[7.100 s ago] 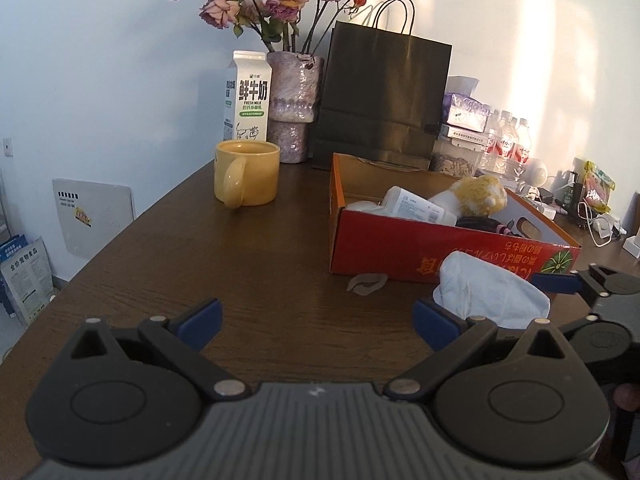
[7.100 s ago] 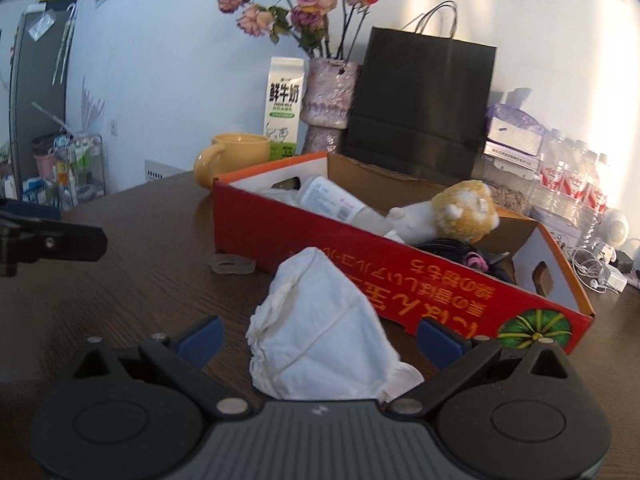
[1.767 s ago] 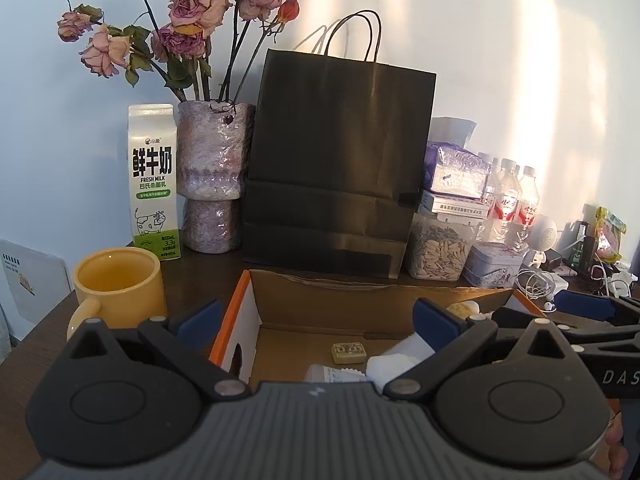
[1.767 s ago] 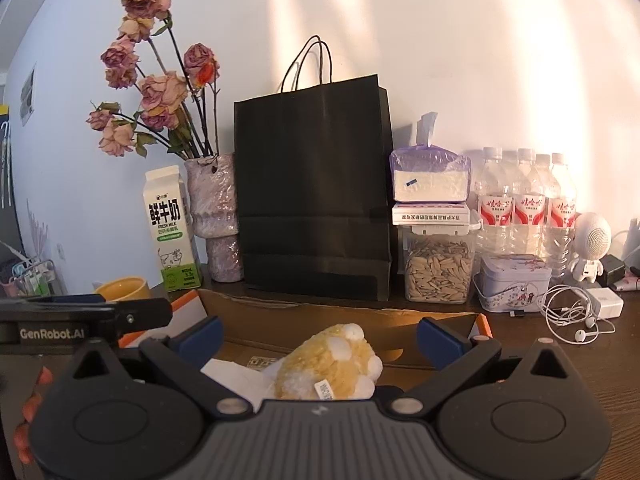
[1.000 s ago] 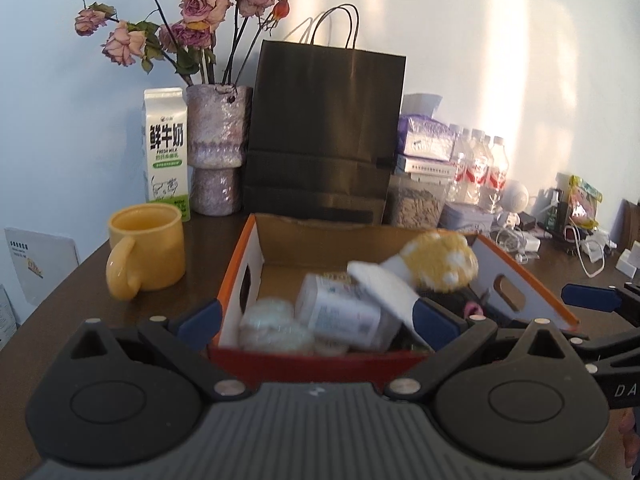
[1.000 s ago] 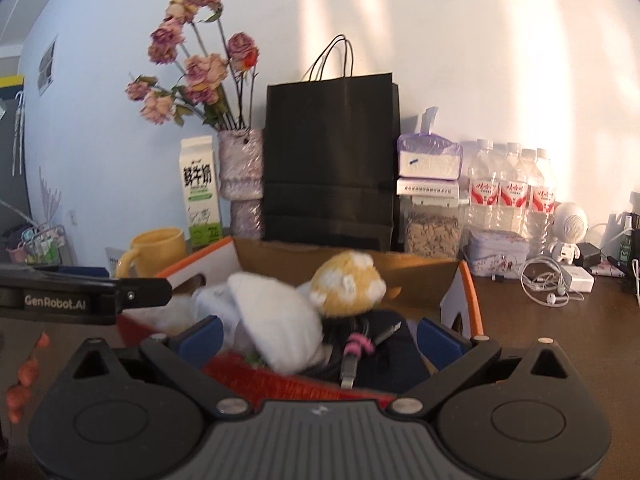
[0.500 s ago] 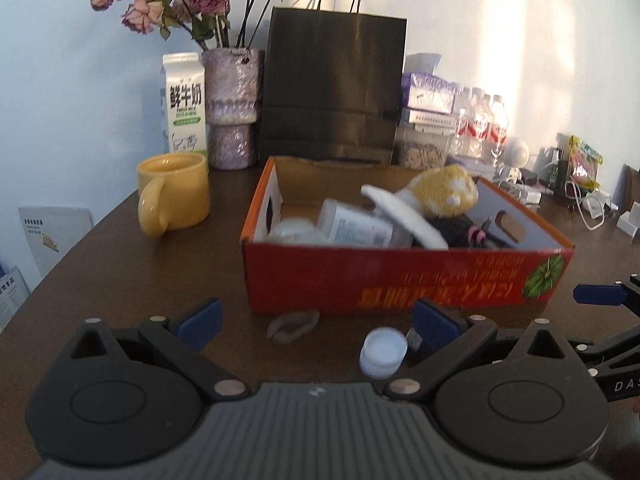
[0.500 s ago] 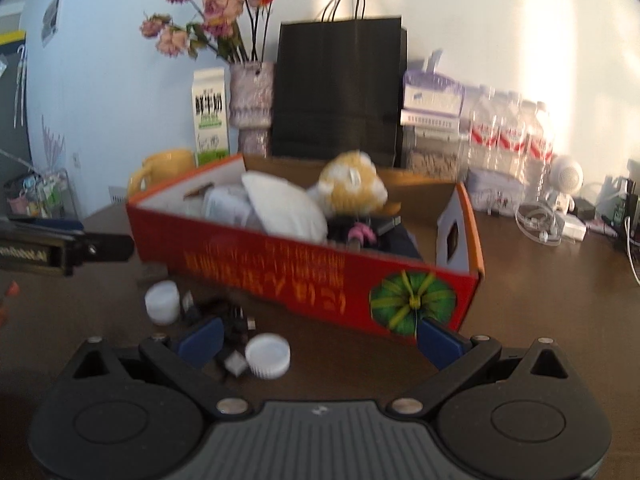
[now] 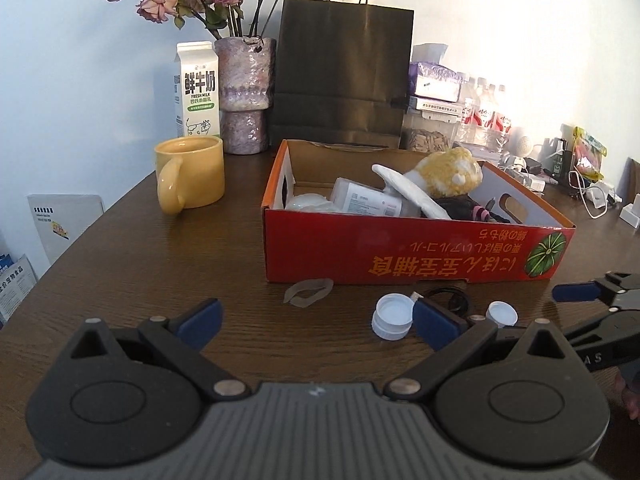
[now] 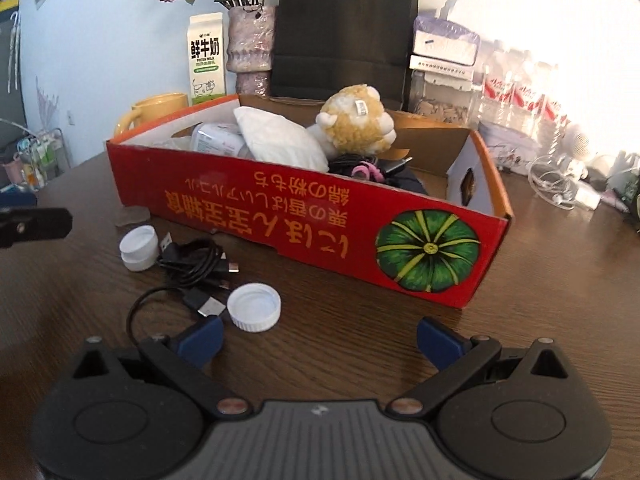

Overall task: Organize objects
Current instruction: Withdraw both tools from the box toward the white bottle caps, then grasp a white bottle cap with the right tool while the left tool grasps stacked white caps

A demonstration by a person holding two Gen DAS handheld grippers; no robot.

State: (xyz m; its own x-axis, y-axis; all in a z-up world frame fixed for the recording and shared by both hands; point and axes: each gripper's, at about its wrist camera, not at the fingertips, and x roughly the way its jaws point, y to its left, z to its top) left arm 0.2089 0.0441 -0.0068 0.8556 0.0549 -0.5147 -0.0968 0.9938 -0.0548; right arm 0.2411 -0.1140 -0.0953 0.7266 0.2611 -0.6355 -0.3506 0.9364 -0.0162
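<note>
- Cardboard box (image 9: 400, 256), red outside, sits on the wooden table (image 9: 160, 272) and holds a plush toy (image 9: 448, 172), a white pouch (image 10: 280, 144) and a bottle (image 9: 368, 200).
- Mug (image 9: 192, 180) stands left of the box; the right wrist view shows only its rim.
- Black cable (image 10: 196, 264) coils in front of the box, plain only in the right wrist view.
- Two white caps (image 10: 254, 306) (image 10: 138, 248) lie by the cable.
- Left gripper (image 9: 316, 320) and right gripper (image 10: 320, 336) hover before the box, fingers spread, holding nothing.
</note>
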